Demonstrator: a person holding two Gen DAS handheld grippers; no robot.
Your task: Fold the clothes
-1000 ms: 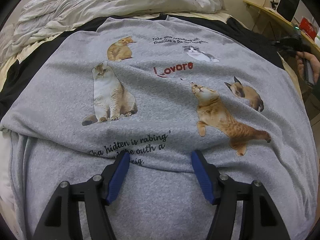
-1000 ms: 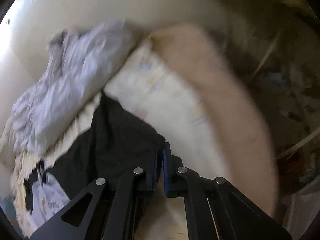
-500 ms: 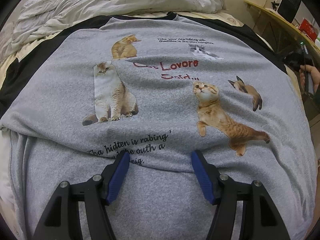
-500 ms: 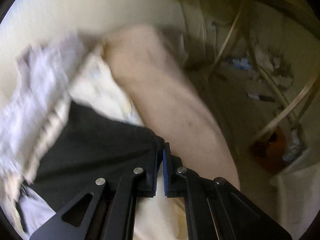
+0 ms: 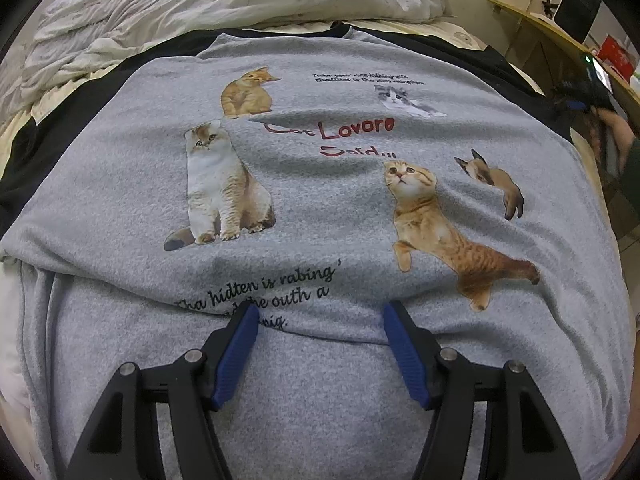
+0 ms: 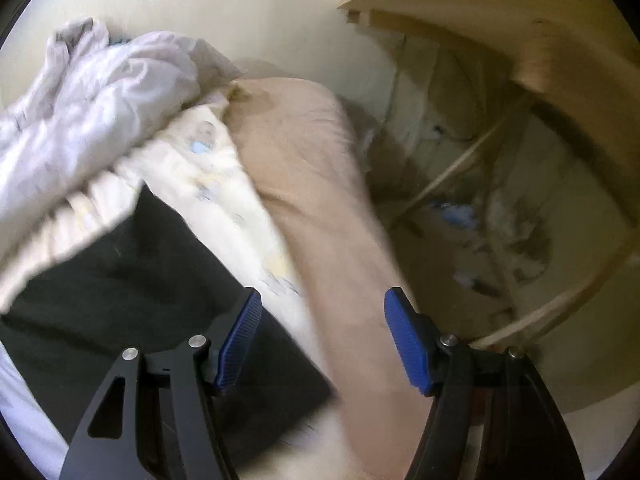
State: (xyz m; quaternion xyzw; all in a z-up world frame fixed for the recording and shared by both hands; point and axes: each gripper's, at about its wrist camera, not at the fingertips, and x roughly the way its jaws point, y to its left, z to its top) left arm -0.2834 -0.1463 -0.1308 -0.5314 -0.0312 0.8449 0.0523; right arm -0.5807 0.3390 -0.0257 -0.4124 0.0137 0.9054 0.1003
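Left gripper [image 5: 320, 320] spread wide, empty, hovering over folded-up hem of grey cat-print T-shirt [image 5: 320, 208], which lies flat ahead on bed. Right gripper [image 6: 322, 312] likewise spread, empty, above black sleeve [image 6: 132, 280] at lower left; crumpled white duvet [image 6: 100, 112] beyond.

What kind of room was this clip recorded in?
Most likely a bedroom. The grey cat-print shirt is spread on a bed, with a rumpled white duvet bunched at the far end. A wooden desk or shelf stands along the right wall.
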